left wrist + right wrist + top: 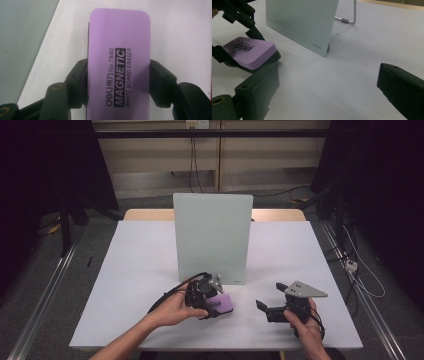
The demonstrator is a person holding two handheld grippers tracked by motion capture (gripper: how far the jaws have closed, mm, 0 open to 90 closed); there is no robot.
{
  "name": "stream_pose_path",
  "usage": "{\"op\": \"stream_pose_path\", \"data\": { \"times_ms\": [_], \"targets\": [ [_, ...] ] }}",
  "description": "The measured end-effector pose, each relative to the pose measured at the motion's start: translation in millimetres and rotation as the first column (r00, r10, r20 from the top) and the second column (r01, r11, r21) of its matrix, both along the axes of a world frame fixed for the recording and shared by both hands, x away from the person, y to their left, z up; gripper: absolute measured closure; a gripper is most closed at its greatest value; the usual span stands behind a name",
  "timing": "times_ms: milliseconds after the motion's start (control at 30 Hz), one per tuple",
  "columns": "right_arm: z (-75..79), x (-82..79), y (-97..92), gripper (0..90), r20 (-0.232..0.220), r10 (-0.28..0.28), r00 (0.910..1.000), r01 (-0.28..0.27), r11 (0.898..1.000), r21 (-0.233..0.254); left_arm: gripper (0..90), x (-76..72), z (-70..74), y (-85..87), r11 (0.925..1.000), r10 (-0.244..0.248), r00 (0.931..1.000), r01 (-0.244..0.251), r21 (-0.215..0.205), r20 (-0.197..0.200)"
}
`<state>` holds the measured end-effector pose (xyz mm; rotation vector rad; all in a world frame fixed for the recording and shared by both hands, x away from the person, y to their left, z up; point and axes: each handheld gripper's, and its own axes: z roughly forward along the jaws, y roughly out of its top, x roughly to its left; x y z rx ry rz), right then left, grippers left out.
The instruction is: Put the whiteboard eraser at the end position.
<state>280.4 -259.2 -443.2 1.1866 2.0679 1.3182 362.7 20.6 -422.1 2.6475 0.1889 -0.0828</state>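
Nearest the person, the right hand-held gripper (270, 306) rested low on the white worktop (140, 270), its jaws spread wide with nothing between them; in the right gripper view they framed bare surface. Just beyond and to its left, the left hand-held gripper (212, 301) had its jaws clamped on the long sides of a purple magnetic whiteboard eraser (118, 62), gripping it near the lower end so that most of its body stood out past the pads. In the right gripper view the eraser (252, 51) sat tilted; its dark felt base seemed to touch or nearly touch the worktop, though the shadow made that hard to settle.

The step in hand looked like carrying the eraser towards the board, or setting it down before it. The next move would call for a firm grip and for turning the felt face toward the pane.

Farther off stood the upright glass whiteboard (212, 237), propped by a wire stand (352, 15) behind it. Its lower corner lay near the eraser, so a careless swing could knock it. Open worktop stretched to both sides of the board, and the front edge lay close to the forearms.
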Motion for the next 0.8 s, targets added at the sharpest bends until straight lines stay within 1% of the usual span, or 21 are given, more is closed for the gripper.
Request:
{"op": "stream_pose_path", "data": {
  "times_ms": [33,100,133,267,333,367,400,500,533,600,633,667,700,733,800],
  "targets": [
    [-0.2,0.3,0.1,3.8,0.002,0.002,1.0,-0.002,1.0,-0.002,40.3,0.0,-1.1,-0.4,1.0,-0.001,1.0,0.001,-0.008,-0.003],
    [-0.1,0.2,0.4,3.8,0.002,0.003,1.0,-0.003,1.0,-0.004,40.2,0.2,-4.1,-1.2,1.0,0.0,1.0,0.0,-0.007,-0.003],
    [-0.1,0.2,0.4,3.8,0.002,0.003,1.0,-0.003,1.0,-0.004,40.0,0.1,-5.2,-1.6,1.0,-0.001,1.0,0.001,0.002,-0.009],
    [0.0,0.0,0.5,3.8,0.002,0.003,1.0,-0.003,1.0,-0.005,39.7,-1.5,-7.7,-2.0,0.9997,0.019,0.9998,-0.019,-0.012,-0.006],
    [0.0,0.0,0.4,3.8,0.002,0.003,1.0,-0.003,1.0,-0.006,39.2,-0.3,-9.1,-1.8,0.9997,0.021,0.9996,-0.021,-0.008,-0.016],
    [0.0,0.1,0.5,3.8,0.001,0.003,1.0,-0.003,1.0,-0.005,38.8,-1.0,-9.2,-2.2,0.9996,0.027,0.9996,-0.027,0.011,0.002],
    [-0.1,0.1,0.5,3.8,0.002,0.003,1.0,-0.003,1.0,-0.006,38.6,-1.5,-10.6,-2.2,0.9996,0.024,0.9997,-0.024,-0.013,-0.01],
    [-0.1,0.1,0.8,3.8,0.002,0.004,1.0,-0.004,1.0,-0.006,38.1,-2.3,-10.5,-2.2,0.9997,0.024,0.9997,-0.024,-0.009,-0.004],
    [-0.1,0.1,0.8,3.8,0.002,0.004,1.0,-0.004,1.0,-0.007,37.4,-2.5,-10.5,-2.3,0.9998,0.017,0.9999,-0.017,-0.008,-0.002],
    [-0.1,0.2,0.7,3.9,0.002,0.002,1.0,-0.002,1.0,-0.007,35.5,-3.6,-11.1,-2.8,0.9997,0.022,0.9998,-0.022,-0.011,0.001],
    [-0.1,0.2,1.0,3.8,0.001,0.001,1.0,-0.001,1.0,-0.004,34.3,-4.0,-12.3,-3.1,0.9994,0.022,0.9997,-0.022,-0.025,-0.002],
    [-0.1,0.2,1.0,3.8,0.002,0.004,1.0,-0.004,1.0,-0.006,33.2,-3.6,-10.8,-3.1,0.9999,0.01,1.0,-0.01,-0.007,-0.002],
    [-0.1,0.1,1.1,3.8,0.001,0.004,1.0,-0.004,1.0,-0.006,32.3,-5.1,-11.6,-3.3,0.9997,0.017,0.9999,-0.017,-0.019,0.003],
    [-0.1,0.2,1.2,3.8,0.002,0.005,1.0,-0.005,1.0,-0.007,31.9,-5.3,-11.6,-3.2,0.9997,0.013,0.9999,-0.013,-0.02,0.01],
    [-0.1,0.1,1.1,3.8,0.003,0.005,1.0,-0.005,1.0,-0.007,28.7,-5.8,-12.2,-3.3,0.9997,0.011,0.9999,-0.011,-0.021,0.006]
  ]
}}
